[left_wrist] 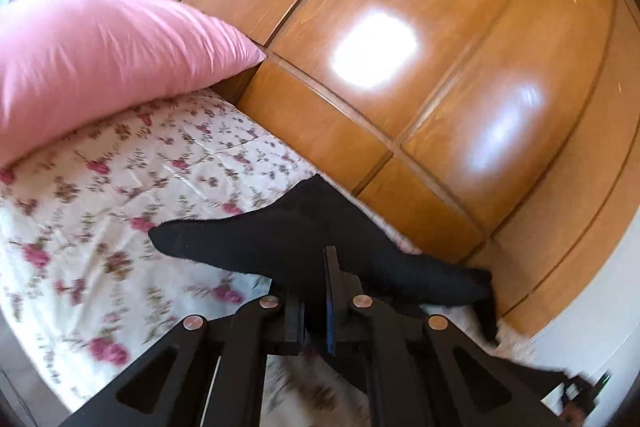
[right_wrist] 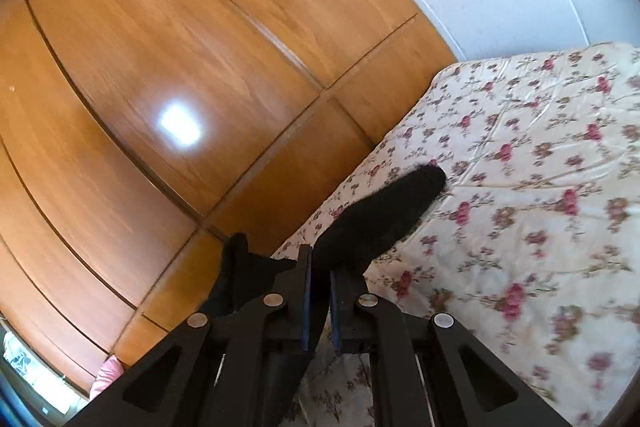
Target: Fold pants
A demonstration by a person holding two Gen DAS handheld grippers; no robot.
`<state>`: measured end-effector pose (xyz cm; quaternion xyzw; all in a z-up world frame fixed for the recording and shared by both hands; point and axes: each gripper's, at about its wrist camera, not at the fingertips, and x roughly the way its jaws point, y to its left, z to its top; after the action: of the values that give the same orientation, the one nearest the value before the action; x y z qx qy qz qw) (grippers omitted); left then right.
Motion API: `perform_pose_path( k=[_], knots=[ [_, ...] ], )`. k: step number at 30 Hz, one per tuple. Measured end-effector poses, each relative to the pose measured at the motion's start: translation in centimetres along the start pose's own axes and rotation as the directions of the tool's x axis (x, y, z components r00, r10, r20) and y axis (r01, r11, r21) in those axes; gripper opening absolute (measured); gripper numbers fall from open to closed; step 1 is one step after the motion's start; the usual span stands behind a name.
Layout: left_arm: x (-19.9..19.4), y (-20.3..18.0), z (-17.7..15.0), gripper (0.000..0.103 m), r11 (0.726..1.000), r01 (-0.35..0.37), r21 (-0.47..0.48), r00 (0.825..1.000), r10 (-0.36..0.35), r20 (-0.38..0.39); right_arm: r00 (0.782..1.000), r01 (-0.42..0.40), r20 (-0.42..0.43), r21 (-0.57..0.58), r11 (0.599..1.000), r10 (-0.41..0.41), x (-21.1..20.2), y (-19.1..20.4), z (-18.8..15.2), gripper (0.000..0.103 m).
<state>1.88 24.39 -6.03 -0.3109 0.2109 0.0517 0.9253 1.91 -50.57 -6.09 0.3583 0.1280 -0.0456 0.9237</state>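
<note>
Both claws were clamped on the black pants: left claw (left_wrist: 316,267) pinching cloth (left_wrist: 280,239) stretched above the floral bed (left_wrist: 120,187), right claw (right_wrist: 319,267) pinching another part (right_wrist: 380,219). Judged step: lifting the garment to spread it. Next, it needed laying flat, clear of the pillow (left_wrist: 100,59).
</note>
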Motion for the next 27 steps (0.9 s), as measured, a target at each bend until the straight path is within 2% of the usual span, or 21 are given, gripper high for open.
perform_pose_path(
  k=[2,3,4,5,6,7,8,9,10,11,12,13,14,15,16,18,19,20,23,27],
  knots=[
    [0.6,0.4,-1.4,0.007,0.997,-0.054,0.06,0.997,0.057,-0.053,0.998,0.036,-0.055,-0.002,0.999,-0.036,-0.3,-1.3,-0.7,0.007],
    [1.3,0.8,-2.0,0.008,0.994,-0.088,0.067,0.992,0.094,-0.086,0.994,0.062,-0.091,-0.006,0.998,-0.063,-0.1,-2.2,-1.4,0.008],
    [2.1,1.3,-2.4,0.008,0.994,-0.094,0.052,0.989,0.099,-0.111,0.99,0.083,-0.111,-0.006,0.997,-0.083,0.0,-2.7,-1.9,0.008],
    [2.9,2.1,-2.8,0.014,0.995,-0.095,0.026,0.985,0.097,-0.139,0.983,0.115,-0.147,0.006,0.993,-0.113,0.3,-3.8,-2.8,0.008],
    [3.4,2.6,-3.0,0.031,0.994,-0.105,0.012,0.982,0.105,-0.156,0.978,0.129,-0.169,0.023,0.991,-0.124,0.4,-4.7,-3.4,0.008],
    [3.8,3.1,-3.2,0.039,0.993,-0.117,-0.002,0.979,0.115,-0.166,0.972,0.145,-0.193,0.039,0.989,-0.135,0.6,-5.5,-4.0,0.012],
    [3.9,3.5,-3.4,0.05,0.994,-0.108,-0.015,0.98,0.104,-0.167,0.963,0.168,-0.222,0.042,0.985,-0.155,0.9,-6.2,-4.7,0.013],
    [4.1,3.9,-3.5,0.056,0.996,-0.089,-0.03,0.982,0.082,-0.172,0.956,0.171,-0.249,0.042,0.984,-0.156,1.2,-6.6,-5.1,0.016],
    [4.4,4.3,-3.5,0.06,0.996,-0.07,-0.054,0.982,0.059,-0.179,0.95,0.168,-0.274,0.047,0.985,-0.149,1.4,-6.9,-5.4,0.033],
    [4.8,4.8,-3.3,0.067,0.995,-0.057,-0.08,0.982,0.042,-0.187,0.951,0.128,-0.292,0.073,0.989,-0.102,1.6,-6.9,-5.7,0.051],
    [4.9,5.1,-3.2,0.068,0.994,-0.054,-0.095,0.982,0.036,-0.183,0.958,0.095,-0.277,0.076,0.993,-0.07,1.5,-6.6,-5.5,0.059],
    [5.0,5.5,-3.0,0.068,0.992,-0.054,-0.111,0.986,0.035,-0.163,0.961,0.083,-0.269,0.068,0.994,-0.061,1.6,-6.1,-5.6,0.074],
    [5.1,5.6,-2.6,0.07,0.992,-0.059,-0.113,0.988,0.042,-0.149,0.962,0.073,-0.266,0.044,0.996,-0.059,1.8,-5.3,-5.7,0.085],
    [5.4,5.6,-2.4,0.071,0.991,-0.071,-0.11,0.988,0.054,-0.143,0.959,0.084,-0.272,-0.002,0.997,-0.081,2.3,-4.5,-5.9,0.086],
    [6.0,5.7,-2.1,0.071,0.991,-0.081,-0.108,0.987,0.064,-0.15,0.955,0.104,-0.274,-0.041,0.994,-0.111,2.6,-4.3,-6.1,0.085],
    [7.0,5.7,-1.7,0.066,0.988,-0.111,-0.105,0.983,0.093,-0.159,0.946,0.158,-0.267,-0.113,0.981,-0.183,3.7,-3.7,-6.7,0.065],
    [7.4,5.7,-1.5,0.039,0.986,-0.132,-0.1,0.979,0.114,-0.17,0.941,0.179,-0.271,-0.113,0.977,-0.204,4.2,-3.7,-6.9,0.037],
    [7.6,5.5,-1.3,0.021,0.984,-0.154,-0.086,0.973,0.136,-0.186,0.934,0.18,-0.297,-0.092,0.979,-0.2,4.7,-3.9,-6.9,0.015],
    [5.6,4.6,-0.2,0.019,0.987,-0.148,-0.067,0.982,0.138,-0.13,0.932,0.185,-0.301,-0.092,0.979,-0.204,4.2,-3.2,-6.5,0.01],
    [1.7,3.3,1.6,0.018,0.995,-0.089,-0.049,0.995,0.086,-0.048,0.952,0.132,-0.254,-0.159,0.978,-0.17,1.6,-0.5,-5.4,0.009]
  ],
)
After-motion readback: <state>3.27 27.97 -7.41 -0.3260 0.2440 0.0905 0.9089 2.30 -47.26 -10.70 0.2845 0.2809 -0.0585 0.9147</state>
